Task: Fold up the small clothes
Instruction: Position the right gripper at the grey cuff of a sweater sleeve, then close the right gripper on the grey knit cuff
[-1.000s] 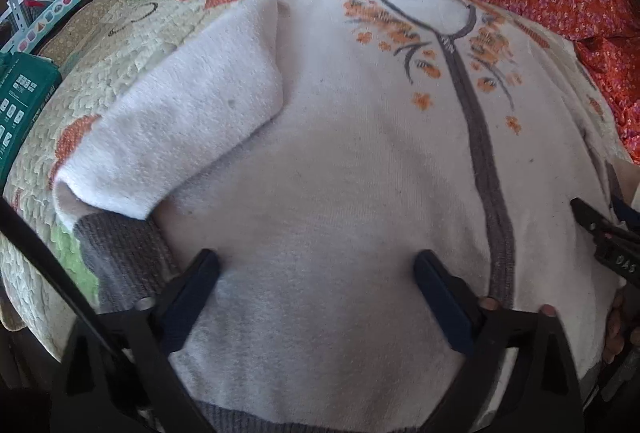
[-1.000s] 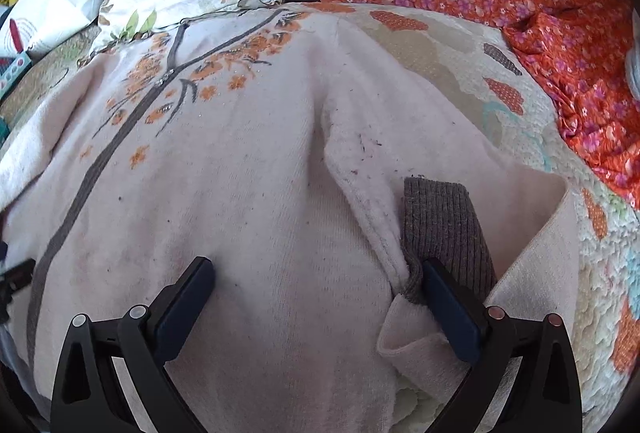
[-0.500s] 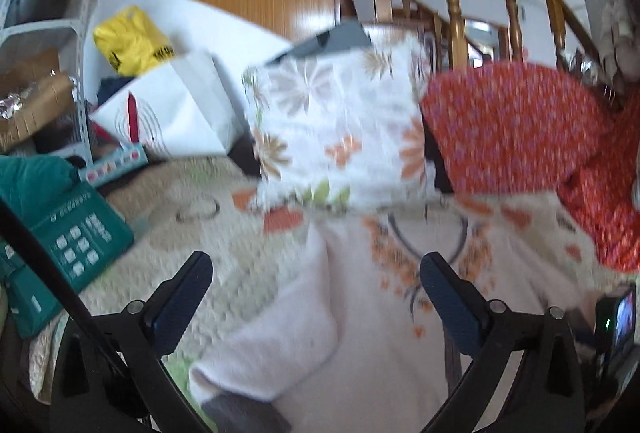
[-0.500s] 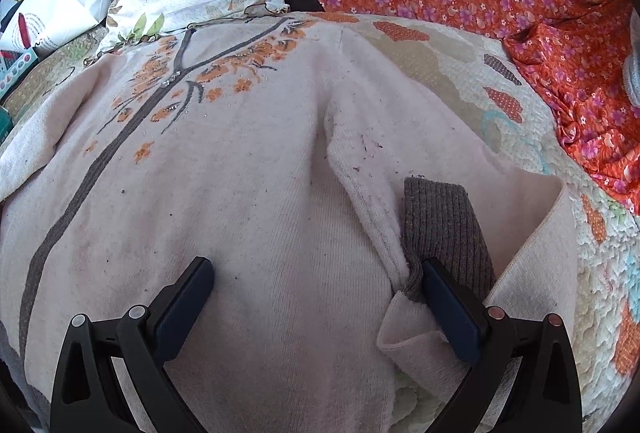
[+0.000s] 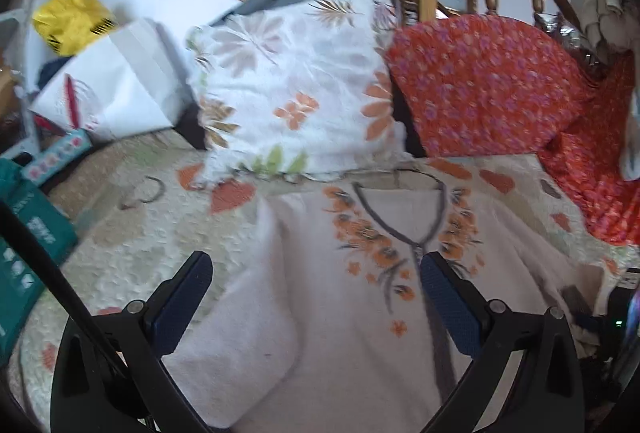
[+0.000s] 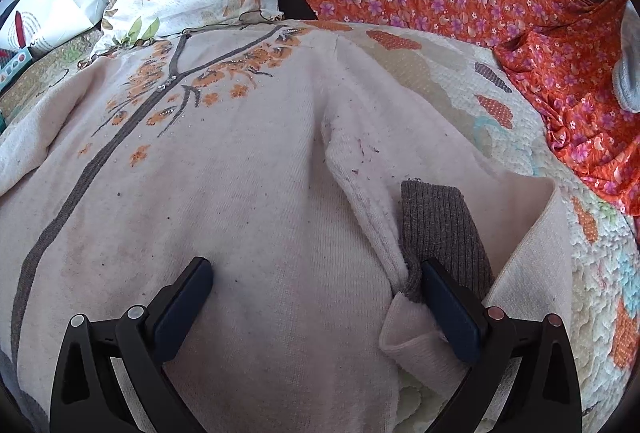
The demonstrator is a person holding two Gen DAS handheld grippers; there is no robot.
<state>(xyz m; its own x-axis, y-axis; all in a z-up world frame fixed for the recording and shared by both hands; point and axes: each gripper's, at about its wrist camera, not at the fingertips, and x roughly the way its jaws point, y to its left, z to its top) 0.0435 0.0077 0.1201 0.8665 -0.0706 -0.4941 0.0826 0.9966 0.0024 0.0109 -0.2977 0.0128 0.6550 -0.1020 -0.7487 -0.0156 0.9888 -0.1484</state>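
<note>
Your quilt (image 6: 460,81) carries the cream sweater (image 6: 248,201) spread flat, pillow (image 5: 292,93) at its collar. Your left tongs (image 5: 316,283) hang wide above it, empty; your right tongs (image 6: 316,287) spread wide, the folded grey cuff (image 6: 440,229) beside one pad.

Cream flowered sweater (image 6: 248,193) flat, sleeves apparently folded in.
</note>
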